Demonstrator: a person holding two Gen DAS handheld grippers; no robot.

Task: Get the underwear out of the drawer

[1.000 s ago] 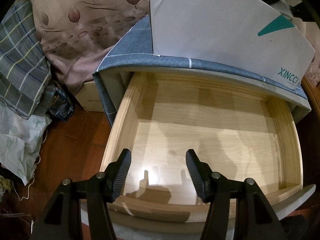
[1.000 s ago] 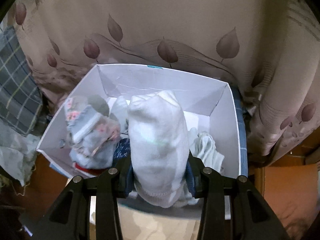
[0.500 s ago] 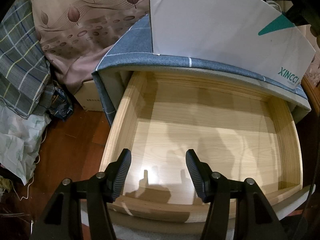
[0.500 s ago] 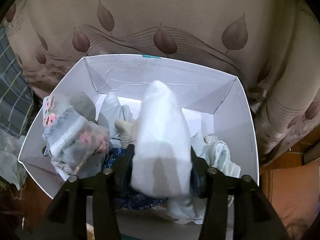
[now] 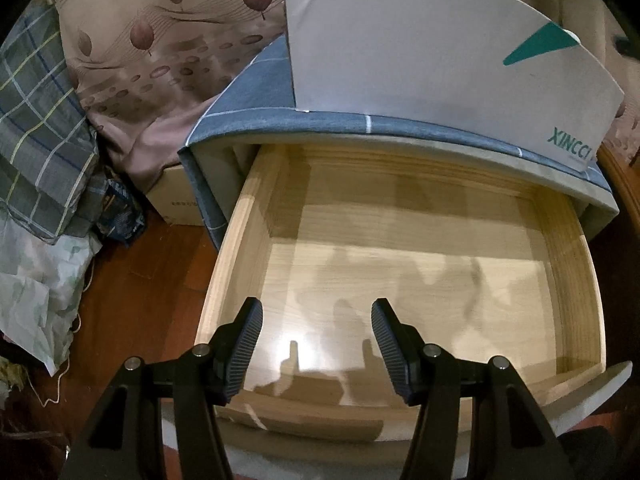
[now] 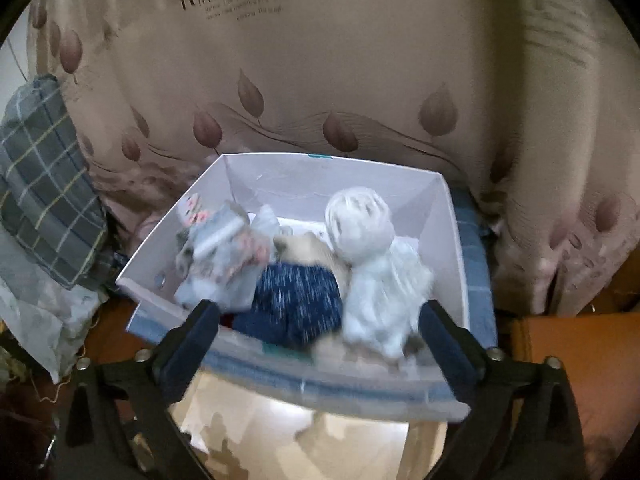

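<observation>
The wooden drawer stands pulled out and its pale floor is bare. My left gripper is open and empty over the drawer's front edge. The white box stands on the blue-covered cabinet top above the drawer. In the right wrist view the box holds several rolled garments: a white roll of underwear, a dark blue piece and a grey floral piece. My right gripper is open and empty, in front of the box, clear of the white roll.
A beige leaf-print curtain hangs behind the box. A plaid cloth and a pale bag lie at the left on the reddish wooden floor. A cardboard box sits beside the cabinet.
My right gripper opened, left the white roll in the box and drew back from it. The left gripper has stayed put over the drawer.
</observation>
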